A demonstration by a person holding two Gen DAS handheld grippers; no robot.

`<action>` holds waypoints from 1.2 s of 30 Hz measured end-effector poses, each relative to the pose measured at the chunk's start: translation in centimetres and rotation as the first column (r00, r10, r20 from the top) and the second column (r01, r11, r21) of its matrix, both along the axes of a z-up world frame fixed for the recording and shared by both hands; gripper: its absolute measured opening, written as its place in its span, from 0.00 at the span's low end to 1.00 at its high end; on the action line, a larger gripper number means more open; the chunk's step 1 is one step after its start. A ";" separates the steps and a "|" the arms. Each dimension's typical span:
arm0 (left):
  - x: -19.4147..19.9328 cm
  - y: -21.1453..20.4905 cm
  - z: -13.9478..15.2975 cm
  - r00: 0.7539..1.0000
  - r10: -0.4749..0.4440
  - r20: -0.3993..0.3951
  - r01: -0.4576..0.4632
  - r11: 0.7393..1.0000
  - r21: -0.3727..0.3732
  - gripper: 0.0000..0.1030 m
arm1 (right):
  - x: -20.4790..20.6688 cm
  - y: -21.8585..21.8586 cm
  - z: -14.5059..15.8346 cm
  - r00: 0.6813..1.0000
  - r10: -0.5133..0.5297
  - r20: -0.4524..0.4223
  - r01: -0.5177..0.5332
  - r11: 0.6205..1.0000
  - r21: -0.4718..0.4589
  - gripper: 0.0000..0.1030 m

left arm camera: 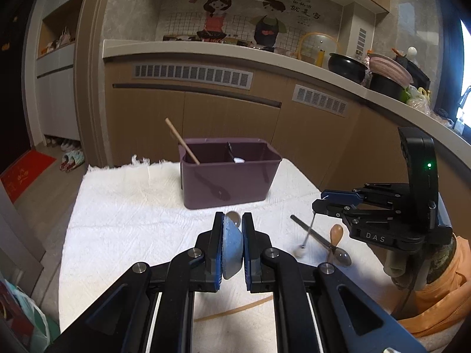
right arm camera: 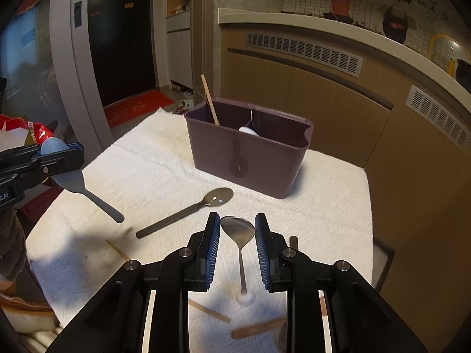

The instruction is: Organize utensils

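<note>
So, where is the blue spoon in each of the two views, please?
Left wrist view: blue spoon at bottom centre, its bowl clamped in the left gripper.
Right wrist view: blue spoon at the left edge, its grey handle hanging down to the right, above the white cloth.
Shared landmark: the purple bin, further back on the cloth.

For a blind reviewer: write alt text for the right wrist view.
The right gripper grips a metal spoon by its bowl above a white cloth. The left gripper holds a blue spoon; beyond stands a purple caddy.
</note>
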State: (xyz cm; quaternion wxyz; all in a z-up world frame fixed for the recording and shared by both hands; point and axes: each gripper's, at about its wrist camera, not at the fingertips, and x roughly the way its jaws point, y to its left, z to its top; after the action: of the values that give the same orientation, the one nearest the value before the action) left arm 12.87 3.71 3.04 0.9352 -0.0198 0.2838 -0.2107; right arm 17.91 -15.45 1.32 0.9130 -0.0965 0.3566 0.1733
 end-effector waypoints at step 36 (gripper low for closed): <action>8.8 -1.8 0.1 0.995 -0.071 -0.075 0.067 0.996 -0.052 0.09 | 7.1 -6.2 -3.6 0.982 -0.067 -0.179 0.054 0.996 -0.075 0.49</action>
State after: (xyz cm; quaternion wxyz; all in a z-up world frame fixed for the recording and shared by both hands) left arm 21.71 1.89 3.09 0.9150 -0.0412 0.3147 -0.2490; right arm 24.97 -21.69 -2.29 0.8777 -0.1012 0.4466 0.1411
